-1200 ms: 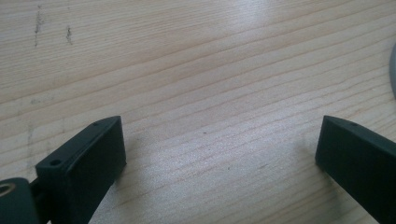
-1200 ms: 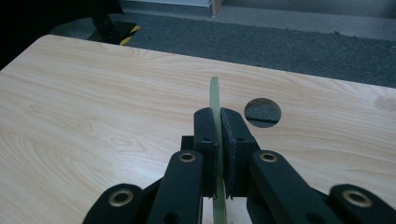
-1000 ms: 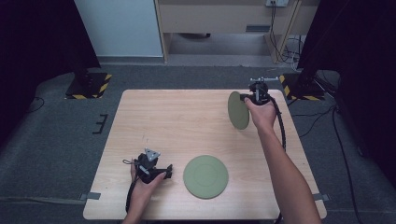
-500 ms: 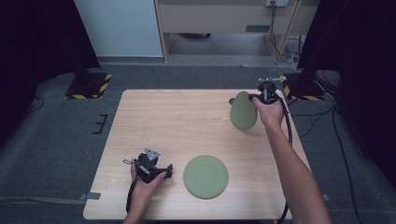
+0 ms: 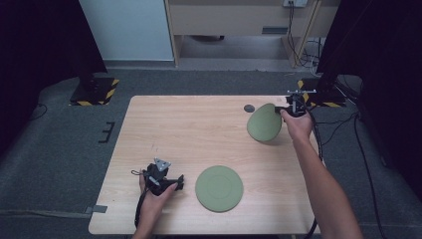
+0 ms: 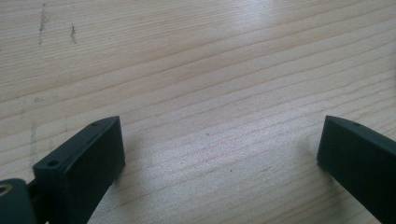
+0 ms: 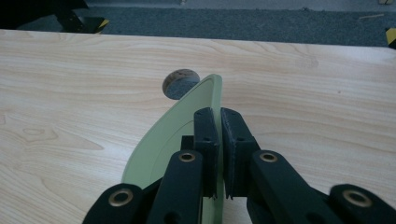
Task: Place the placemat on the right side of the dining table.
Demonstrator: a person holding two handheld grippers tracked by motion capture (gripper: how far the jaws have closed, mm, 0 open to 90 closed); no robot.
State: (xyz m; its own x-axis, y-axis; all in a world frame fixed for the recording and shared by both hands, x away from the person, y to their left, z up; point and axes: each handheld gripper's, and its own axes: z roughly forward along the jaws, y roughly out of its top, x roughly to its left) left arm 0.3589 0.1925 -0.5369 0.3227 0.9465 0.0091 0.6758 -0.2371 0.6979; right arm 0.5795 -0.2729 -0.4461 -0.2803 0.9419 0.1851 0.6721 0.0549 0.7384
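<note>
While a green plate (image 5: 263, 123) is held on edge near the desk's (image 5: 189, 129) far right corner—clamped in the right gripper (image 5: 288, 108)—lowering flat is judged next; left gripper (image 5: 175, 183) jaws stand apart.

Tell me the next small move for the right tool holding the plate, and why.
Probably lower it a bit more and lay the held plate flat on the table. The right tool is shut on its rim, and the plate hangs tilted above the wood near the far right corner, next to a small dark disc. The other plate lies flat already.
</note>
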